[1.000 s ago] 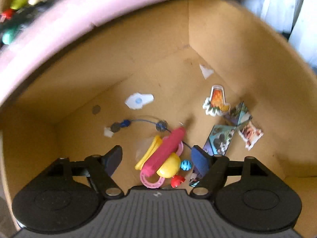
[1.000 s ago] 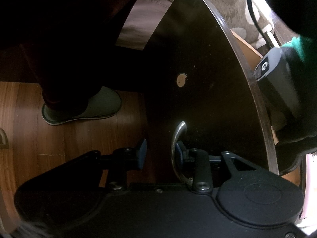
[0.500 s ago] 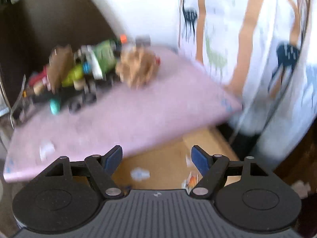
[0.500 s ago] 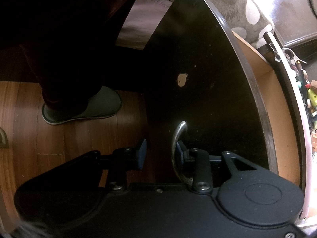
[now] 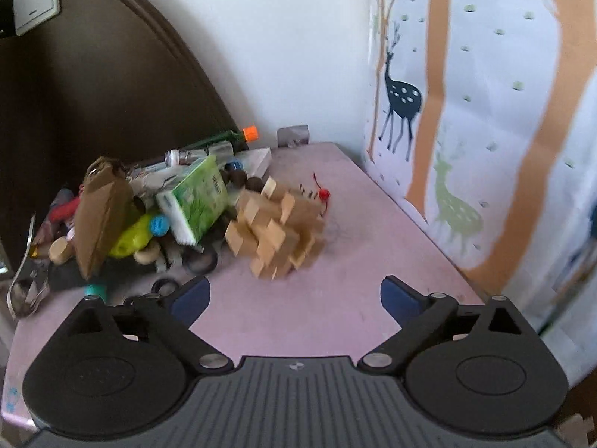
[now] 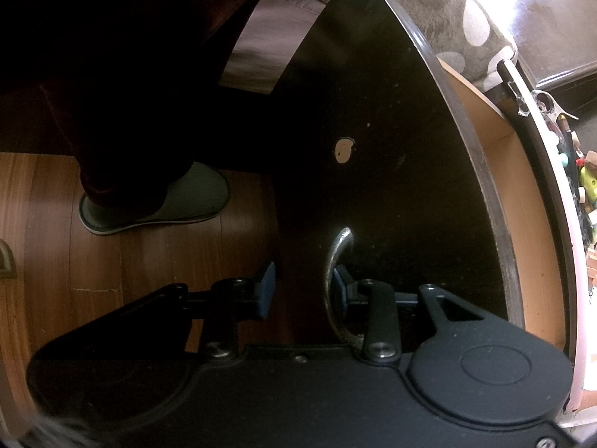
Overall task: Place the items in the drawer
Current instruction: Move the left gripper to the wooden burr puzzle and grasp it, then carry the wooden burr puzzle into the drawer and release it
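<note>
My left gripper (image 5: 294,298) is open and empty above the pink tabletop (image 5: 354,261). A wooden block puzzle (image 5: 278,237) lies just ahead of it, beside a heap of small items with a green tissue pack (image 5: 196,199) and a brown card box (image 5: 100,220). My right gripper (image 6: 300,289) is partly open at the dark drawer front (image 6: 391,171). Its right finger sits behind the curved metal handle (image 6: 334,280); its left finger stands apart from it. The open drawer's tan inside (image 6: 518,201) shows to the right.
A dark headboard (image 5: 93,86) stands behind the heap. A deer-print curtain (image 5: 466,119) hangs along the table's right edge. A spoon (image 5: 20,280) lies at the far left. In the right wrist view a slippered foot (image 6: 156,201) stands on the wood floor.
My left gripper has risen out of the drawer, where toys and stickers lay, and now faces the pink tabletop, closer to the wooden puzzle. My right gripper has stayed at the handle.
</note>
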Demonstrator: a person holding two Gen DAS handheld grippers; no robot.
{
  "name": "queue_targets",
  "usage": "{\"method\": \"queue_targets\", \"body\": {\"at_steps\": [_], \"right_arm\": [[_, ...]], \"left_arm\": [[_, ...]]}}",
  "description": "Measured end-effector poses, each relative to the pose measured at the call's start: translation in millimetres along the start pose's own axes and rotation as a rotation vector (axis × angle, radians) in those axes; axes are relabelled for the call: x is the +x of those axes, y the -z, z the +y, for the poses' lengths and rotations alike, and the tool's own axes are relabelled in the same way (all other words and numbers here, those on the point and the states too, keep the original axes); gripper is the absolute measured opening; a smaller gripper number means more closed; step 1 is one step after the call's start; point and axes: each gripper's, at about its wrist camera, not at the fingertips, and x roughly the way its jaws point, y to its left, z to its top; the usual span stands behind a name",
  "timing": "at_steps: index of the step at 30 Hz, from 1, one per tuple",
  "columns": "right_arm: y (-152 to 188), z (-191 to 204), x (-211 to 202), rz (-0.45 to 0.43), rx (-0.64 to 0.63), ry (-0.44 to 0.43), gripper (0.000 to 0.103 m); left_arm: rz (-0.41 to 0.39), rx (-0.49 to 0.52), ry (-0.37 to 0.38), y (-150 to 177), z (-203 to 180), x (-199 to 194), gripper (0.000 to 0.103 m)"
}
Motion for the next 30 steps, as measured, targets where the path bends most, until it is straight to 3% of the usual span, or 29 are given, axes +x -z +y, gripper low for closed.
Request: {"method": "queue_targets", "body": {"at_steps": [10, 18, 22, 23, 25, 30], "right_arm": [[3, 0, 0, -0.006, -0.001, 0.001, 0.035], [5, 0, -1, -0.012, -0.002, 0.003, 0.035], [5, 0, -1, -0.013, -0.001, 0.003, 0.035], [5, 0, -1, -0.013, -0.001, 0.003, 0.035], [5, 0, -1, -0.014, -0.001, 0.003, 0.035], [5, 0, -1, -0.013, 0.000, 0.003, 0.035]], "left_arm": [[-0.083, 0.185, -0.230, -2, -43, 51, 0.099], [-0.109, 0.189, -0.357, -7, -51, 76, 0.099], [-0.086, 0.226, -0.376, -10, -51, 91, 0.098], [-0.076, 0.225, -0.376, -10, -49, 93, 0.093], [-0.053, 0.204, -0.354, -11, -44, 95, 0.079], [-0.050, 0.155, -0.279, -13, -30, 77, 0.077]]}}
